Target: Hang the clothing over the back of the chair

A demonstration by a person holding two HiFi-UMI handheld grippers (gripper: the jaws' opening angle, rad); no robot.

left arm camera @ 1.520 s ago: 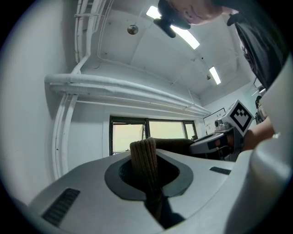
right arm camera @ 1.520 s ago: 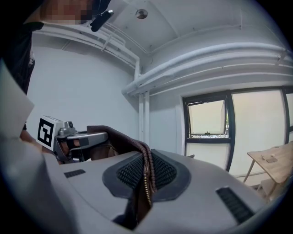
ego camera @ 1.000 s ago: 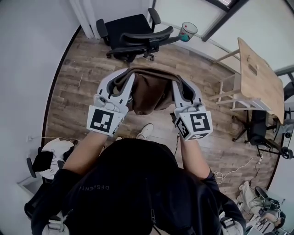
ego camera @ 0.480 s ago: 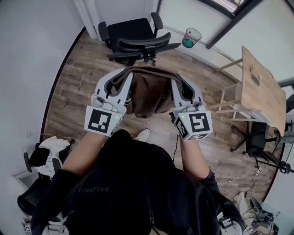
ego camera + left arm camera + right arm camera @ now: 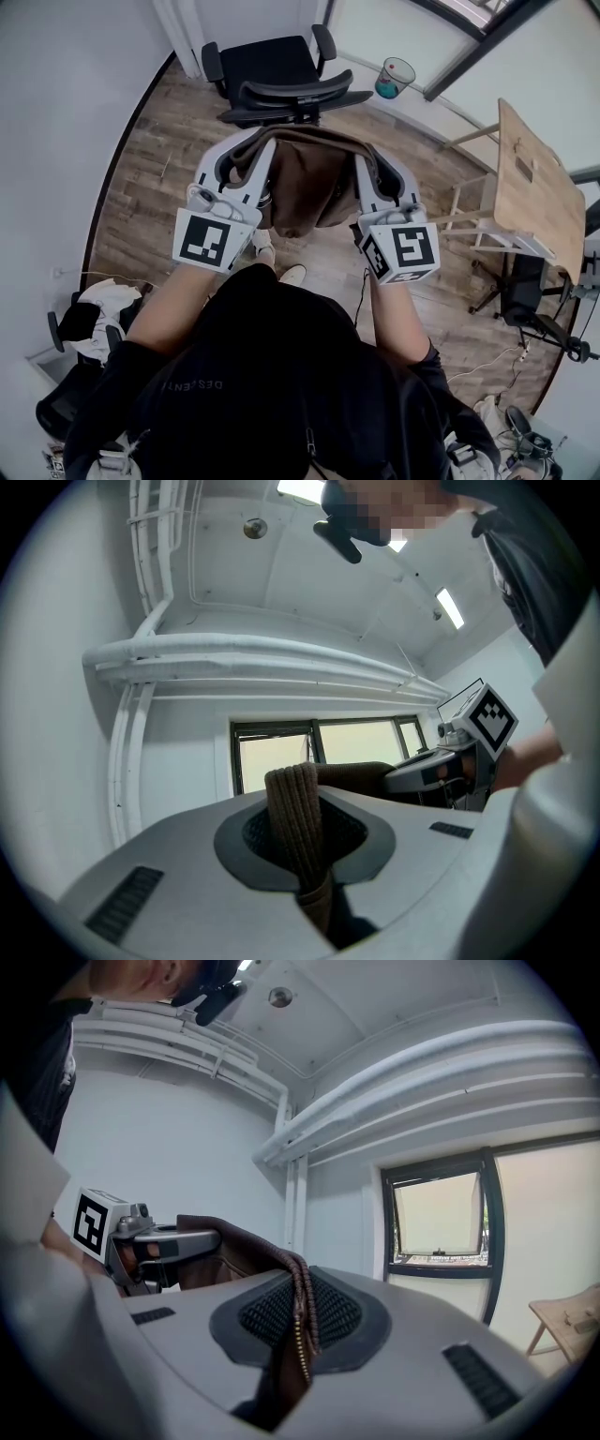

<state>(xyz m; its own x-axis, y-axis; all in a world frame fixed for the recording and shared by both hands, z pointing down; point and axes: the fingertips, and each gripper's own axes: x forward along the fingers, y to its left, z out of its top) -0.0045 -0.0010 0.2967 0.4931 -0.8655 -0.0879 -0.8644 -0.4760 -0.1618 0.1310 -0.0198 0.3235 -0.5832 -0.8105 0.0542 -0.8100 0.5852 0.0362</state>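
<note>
While the brown garment (image 5: 305, 192) hangs stretched between the two grippers, it is held short of the office chair (image 5: 291, 92) and does not touch the backrest; the hanging step is not yet done. The left gripper (image 5: 255, 150) has its jaws clamped on a ribbed knit edge. The right gripper (image 5: 377, 155) has its jaws clamped on an edge that carries a zip. Both bites take only the margin of the fabric, so a snag or a sharp pull could probably drag an edge out of the pads. The loose body hangs low and may catch on an armrest (image 5: 211, 61) on approach. Contact with the backrest may push or swivel the chair. An off-centre release would likely let the garment slide to the floor (image 5: 150, 178).
</note>
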